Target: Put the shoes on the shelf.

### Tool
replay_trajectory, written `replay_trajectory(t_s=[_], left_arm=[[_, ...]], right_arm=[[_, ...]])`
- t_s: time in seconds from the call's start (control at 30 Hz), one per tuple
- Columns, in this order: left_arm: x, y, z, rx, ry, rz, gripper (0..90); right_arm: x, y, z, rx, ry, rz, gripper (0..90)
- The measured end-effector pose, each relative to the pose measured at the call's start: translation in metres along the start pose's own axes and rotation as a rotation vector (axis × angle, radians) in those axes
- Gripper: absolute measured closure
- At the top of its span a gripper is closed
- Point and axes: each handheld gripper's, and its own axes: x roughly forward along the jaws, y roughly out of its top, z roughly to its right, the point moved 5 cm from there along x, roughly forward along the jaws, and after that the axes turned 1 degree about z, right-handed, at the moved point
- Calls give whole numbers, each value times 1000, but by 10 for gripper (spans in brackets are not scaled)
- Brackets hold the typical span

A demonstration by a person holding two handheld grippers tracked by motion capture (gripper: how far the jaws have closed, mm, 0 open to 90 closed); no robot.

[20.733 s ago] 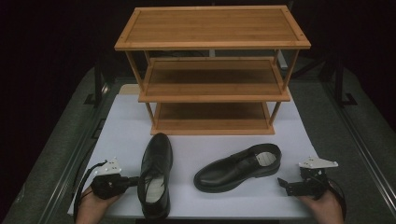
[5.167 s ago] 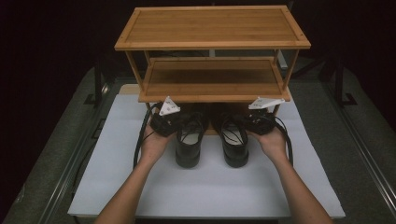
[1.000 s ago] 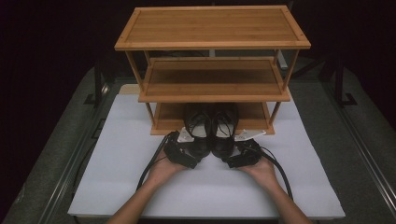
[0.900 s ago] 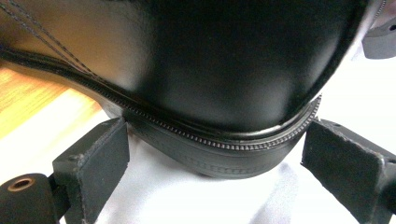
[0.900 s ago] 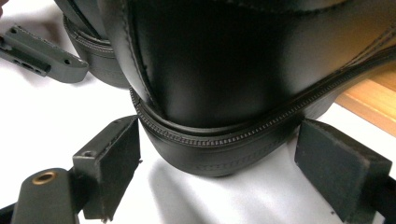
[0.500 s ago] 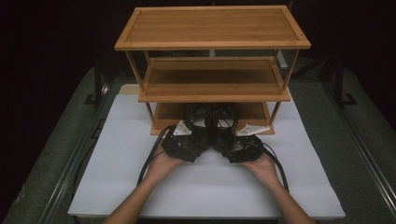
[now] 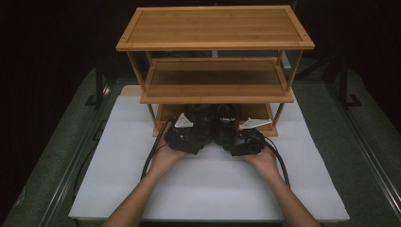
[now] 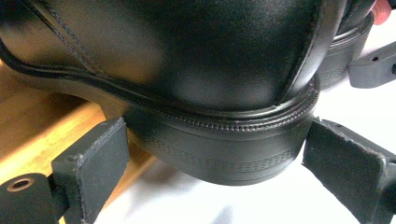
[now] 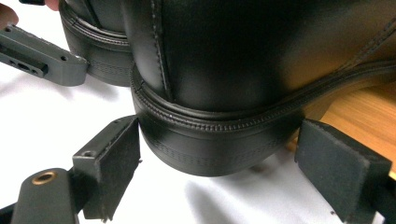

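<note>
White sheeting (image 7: 118, 189) covers the middle of a grey worktop (image 7: 52, 161) set in a dark room, and a three-tier wooden shoe rack (image 7: 215, 42) stands at its far side.

Two black leather shoes sit side by side, toes pushed in under the rack's lowest shelf (image 7: 265, 111) and heels sticking out toward the person over the white sheet. The left shoe (image 7: 201, 123) and the right shoe (image 7: 227, 122) are close together, nearly touching.

The left tool (image 7: 189, 137) sits at the heel of the left shoe. In the left gripper view its two black pads (image 8: 93, 158) stand wide on either side of the rounded heel (image 8: 224, 144), each beside the heel's side; the left pad meets it or comes very near, and a thin gap shows at the right one. The bottom shelf's wood (image 8: 32, 121) shows under the shoe on the left of that view.

The right tool (image 7: 243, 139) sits the same way at the heel of the right shoe. In the right gripper view its pads (image 9: 116, 161) are also spread wide around the heel (image 9: 215, 140), close beside it with slight gaps showing.

A bare forearm and hand hold each tool from the near edge: the left hand (image 7: 163, 161) and the right hand (image 7: 265, 163). Black cables (image 7: 151, 156) loop back from the tools across the sheet.
</note>
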Motion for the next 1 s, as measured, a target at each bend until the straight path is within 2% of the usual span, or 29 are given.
replay_trajectory(t_s=[0.07,0.1,0.43,0.5,0.6,0.63,0.7,0.87,0.9,0.93,1.0], left_arm=[[3,2,-3,-4,5,4,70],[5,3,-5,7,13,5,70],[26,10,-24,-49,33,30,69],[29,11,-28,-46,44,30,69],[35,14,-30,-64,29,44,69],[35,13,-33,-42,38,19,69],[39,11,-35,-47,47,0,69],[49,4,-36,-20,72,-47,68],[52,3,-36,-12,64,-52,67],[52,2,-35,-26,67,-48,63],[52,3,-35,-20,69,-49,63]], right_arm=[[2,2,3,-1,-4,2,143],[4,3,4,0,-7,-2,143],[18,20,23,-24,-58,1,143],[22,21,27,-25,-69,-4,142],[25,24,32,-28,-83,6,143],[26,25,33,-33,-88,4,142],[28,25,33,-44,-98,-8,142],[38,20,34,-69,-125,-51,142],[40,18,35,-77,-140,-67,142],[42,16,36,-73,-137,-73,141],[42,15,37,-57,-128,-75,141]])
